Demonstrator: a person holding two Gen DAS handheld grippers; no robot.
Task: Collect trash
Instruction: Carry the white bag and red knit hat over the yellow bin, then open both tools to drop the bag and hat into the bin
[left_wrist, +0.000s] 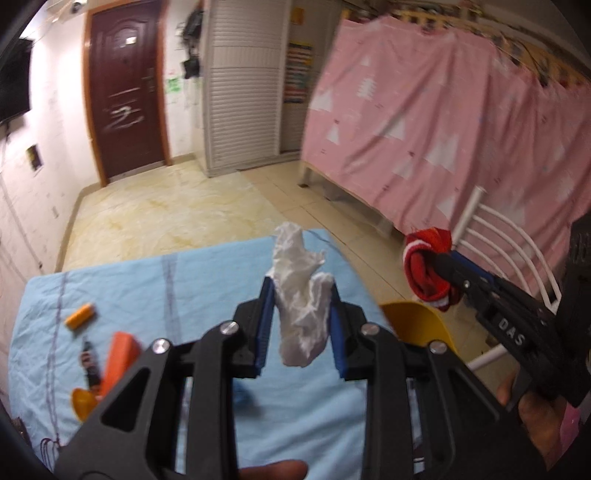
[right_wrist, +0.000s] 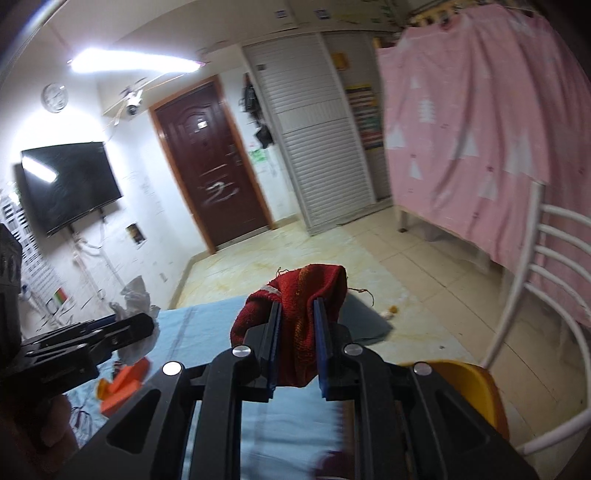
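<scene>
the left gripper (left_wrist: 301, 306) has its fingers closed on a crumpled white tissue (left_wrist: 301, 295), held in the air above the blue-covered worktop (left_wrist: 147, 288); the right gripper (right_wrist: 297, 332) has its fingers clamped on a bunched red knit cloth (right_wrist: 295, 291), lifted over the worktop's far edge near the yellow chair (right_wrist: 469, 387). the tissue is pinched only near its lower half, so it could tear or slip free if swung fast. it stands roughly upright, long axis running along the fingers, top pointing away. orange bits (left_wrist: 118, 354) lie uncollected on the worktop.
</scene>
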